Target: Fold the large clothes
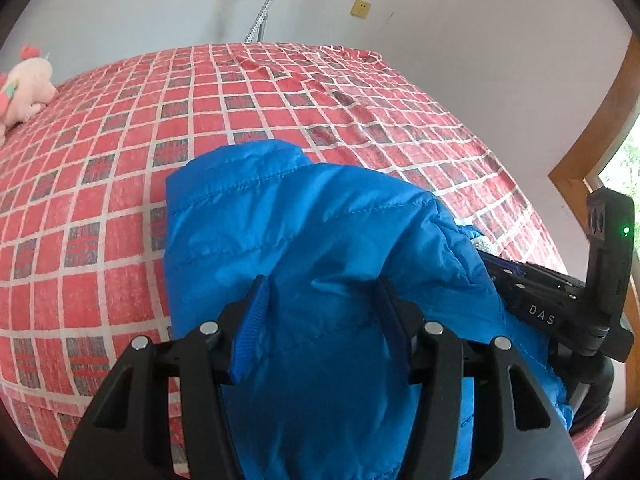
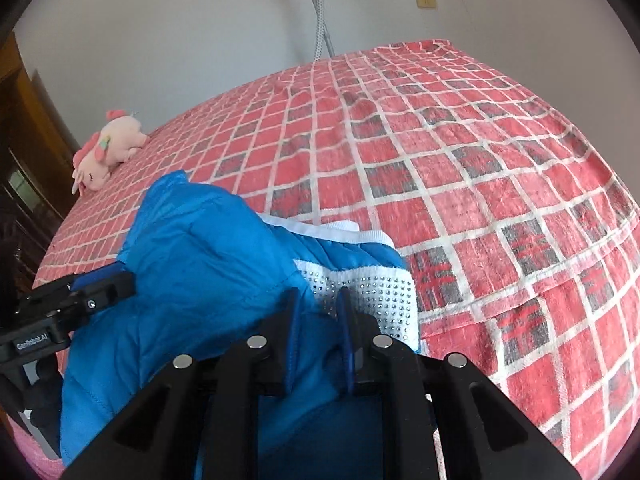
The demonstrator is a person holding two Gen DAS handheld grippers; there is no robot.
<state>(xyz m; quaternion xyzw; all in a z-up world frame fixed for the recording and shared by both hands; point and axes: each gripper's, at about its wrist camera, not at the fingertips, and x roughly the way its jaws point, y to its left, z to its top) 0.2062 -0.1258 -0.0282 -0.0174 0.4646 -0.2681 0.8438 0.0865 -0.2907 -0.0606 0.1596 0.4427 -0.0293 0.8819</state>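
A blue quilted jacket (image 1: 288, 232) is held up over the near edge of a bed with a red checked blanket (image 1: 160, 120). My left gripper (image 1: 324, 284) has a thick fold of the jacket between its jaws, which stand fairly wide around it. In the right wrist view the jacket (image 2: 192, 264) shows a white studded cuff or hem (image 2: 368, 292). My right gripper (image 2: 318, 300) is shut on the blue fabric beside that white band. Each gripper appears in the other's view: the right gripper (image 1: 560, 296) and the left gripper (image 2: 80, 300).
A pink plush toy (image 2: 108, 148) lies at the bed's far left, also in the left wrist view (image 1: 24, 84). The blanket (image 2: 480, 184) spreads ahead. A white wall with a yellow socket (image 1: 360, 9) and a hose is behind. A wooden window frame (image 1: 600, 120) stands right.
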